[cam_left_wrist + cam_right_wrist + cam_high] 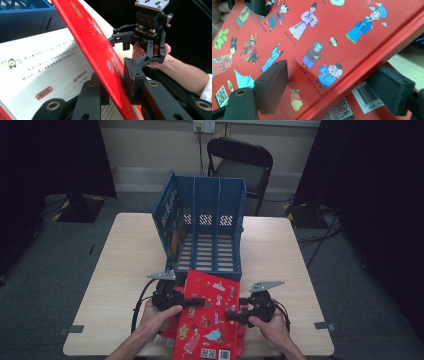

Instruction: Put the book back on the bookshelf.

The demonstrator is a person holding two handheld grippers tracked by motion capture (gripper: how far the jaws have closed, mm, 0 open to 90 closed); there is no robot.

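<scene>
A red book (207,317) with cartoon figures on its cover lies at the near edge of the tabletop (125,255), just in front of a blue file rack (205,227) that stands upright near the middle, its three slots open toward the person; the left hand-held gripper (186,303) comes in from the book's left edge and the right hand-held gripper (231,316) from its right edge, each held in one of the person's hands; in the left gripper view the red cover (100,57) stands lifted at a steep tilt, pinched between the two black jaws, which sit nearly closed with one on each face of it, and a white printed page (42,72) lies flat under it; the right hand-held gripper (122,41) shows farther off there, on the far side of the cover, and whether it touches the cover I cannot tell; in the right gripper view the book (317,42) fills the space between the jaws, which stand wide apart, one pad over the illustrated cover and the other at the thick red edge by a barcode label (367,96); whether these jaws press the book cannot be told; a black chair (242,165) stands beyond the tabletop.
</scene>
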